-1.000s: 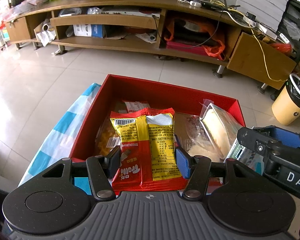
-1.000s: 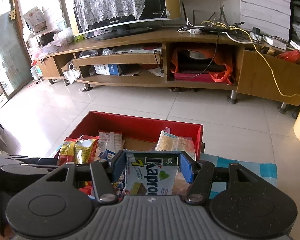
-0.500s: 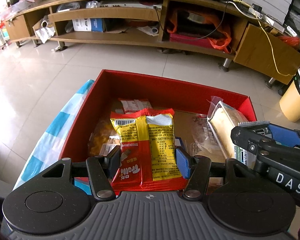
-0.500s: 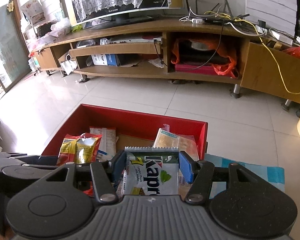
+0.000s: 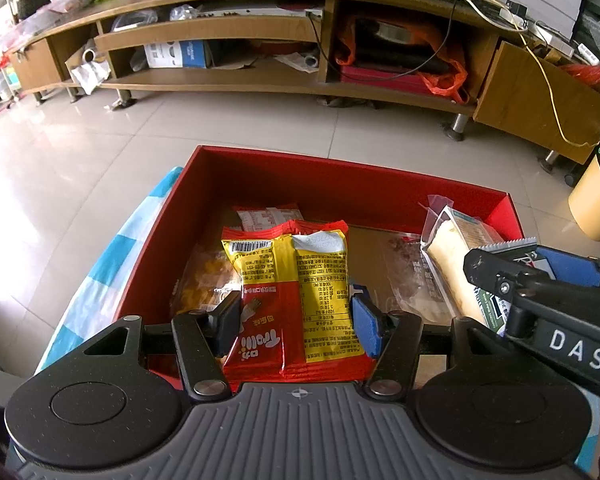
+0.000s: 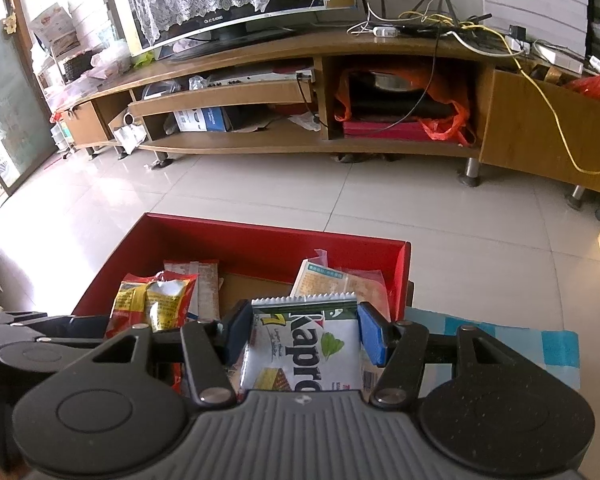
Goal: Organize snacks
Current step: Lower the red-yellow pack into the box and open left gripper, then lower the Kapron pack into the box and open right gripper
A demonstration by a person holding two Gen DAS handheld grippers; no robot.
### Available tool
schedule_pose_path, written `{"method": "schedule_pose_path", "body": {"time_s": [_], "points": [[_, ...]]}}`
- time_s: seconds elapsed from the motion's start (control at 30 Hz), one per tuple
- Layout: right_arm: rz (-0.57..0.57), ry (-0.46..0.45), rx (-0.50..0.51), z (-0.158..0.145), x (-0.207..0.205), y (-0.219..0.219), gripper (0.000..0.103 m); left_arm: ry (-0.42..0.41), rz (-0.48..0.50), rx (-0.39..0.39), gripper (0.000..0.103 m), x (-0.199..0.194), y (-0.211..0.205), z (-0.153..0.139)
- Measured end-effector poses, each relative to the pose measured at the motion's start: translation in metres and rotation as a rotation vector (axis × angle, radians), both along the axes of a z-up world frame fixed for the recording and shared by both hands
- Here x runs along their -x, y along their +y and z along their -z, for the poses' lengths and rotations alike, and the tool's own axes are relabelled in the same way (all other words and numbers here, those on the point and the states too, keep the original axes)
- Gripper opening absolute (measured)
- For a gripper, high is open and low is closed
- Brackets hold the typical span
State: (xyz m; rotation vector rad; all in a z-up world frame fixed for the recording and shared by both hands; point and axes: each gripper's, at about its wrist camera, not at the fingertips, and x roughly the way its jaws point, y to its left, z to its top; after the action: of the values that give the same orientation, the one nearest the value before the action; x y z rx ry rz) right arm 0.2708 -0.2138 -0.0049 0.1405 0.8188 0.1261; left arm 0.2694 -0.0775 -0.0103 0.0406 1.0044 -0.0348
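Two grippers: each one holds a snack over the red box (image 5: 340, 178).
Left gripper (image 5: 296, 318): its pads press both sides of a red and yellow bag (image 5: 290, 280), so it is closed on the bag.
Red and yellow bag: it stands up between the pads, above the near left part of the box.
Right gripper (image 6: 302, 336): its blue pads squeeze a white and green pack (image 6: 304, 346), so it is closed on the pack.
White and green pack: it sits upright between the pads, over the near right part of the box.
Red box: it is open on top and rests on a blue and white cloth (image 5: 100, 280).
Inside the box: an orange snack bag (image 5: 204, 280) lies at the left, a red and white pack (image 5: 270, 215) is at the far side, and a clear pack (image 5: 452, 256) leans at the right.
Box floor: some bare brown shows in the middle.
Far off: a long wood TV stand (image 6: 340, 92) on a tile floor (image 5: 80, 152).
Right side: a yellow bin (image 5: 596, 200) on the floor.
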Motion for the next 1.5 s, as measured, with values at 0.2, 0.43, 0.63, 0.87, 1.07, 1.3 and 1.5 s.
{"method": "schedule_pose_path", "body": {"time_s": [0.2,0.43,0.63,0.87,1.07,1.3,1.5], "points": [[0.012,0.010,-0.010,0.005,-0.005,-0.001,0.057,0.005,-0.004,-0.005,0.068,-0.002,0.000,0.002],[0.020,0.013,-0.024,0.006,-0.005,-0.004,0.058,0.002,-0.010,-0.024,0.076,-0.002,0.000,0.003],[0.029,0.019,-0.024,0.007,-0.007,-0.004,0.058,-0.008,-0.010,-0.041,0.079,-0.002,-0.001,0.002],[0.038,0.029,-0.015,0.009,-0.009,-0.001,0.061,-0.007,-0.018,-0.044,0.079,0.000,0.002,0.001],[0.034,0.027,-0.074,0.008,-0.010,-0.004,0.064,-0.020,-0.026,-0.026,0.081,0.001,0.006,-0.006],[0.015,0.020,-0.167,0.000,-0.009,-0.002,0.066,-0.034,-0.054,0.000,0.083,0.002,0.016,-0.014],[0.022,0.022,-0.270,0.005,-0.012,-0.002,0.069,-0.039,-0.071,0.012,0.084,0.002,0.025,-0.018]]}}
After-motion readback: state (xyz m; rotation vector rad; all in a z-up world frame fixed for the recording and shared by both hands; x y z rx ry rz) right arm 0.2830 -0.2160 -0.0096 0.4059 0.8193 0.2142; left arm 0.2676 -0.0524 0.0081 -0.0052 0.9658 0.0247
